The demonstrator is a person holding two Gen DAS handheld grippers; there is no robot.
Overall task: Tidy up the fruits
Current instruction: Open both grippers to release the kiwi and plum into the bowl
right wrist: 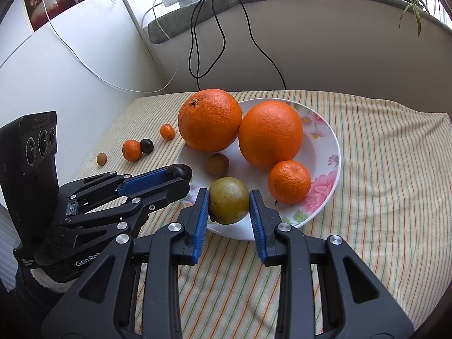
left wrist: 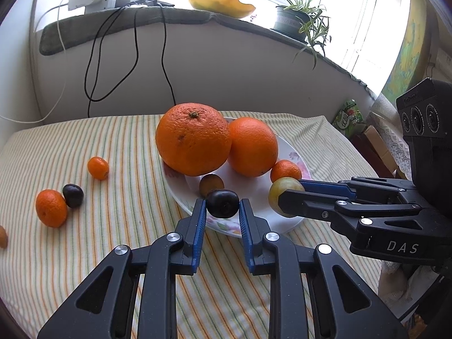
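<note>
over the floral plate, your left gripper is clamped on a dark plum and your right gripper on a greenish fruit, both above the near rim. lower each onto bare china, clear of the oranges, before letting go. contact beneath either fruit stays hidden.

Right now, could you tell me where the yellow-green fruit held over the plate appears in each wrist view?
Left wrist view: the yellow-green fruit sits right of centre, gripped at the tip of the right gripper reaching in from the right.
Right wrist view: the same fruit is centre frame, pressed between that gripper's blue pads.
Shared landmark: the small mandarin on the floral plate, just beyond the fruit.
</note>
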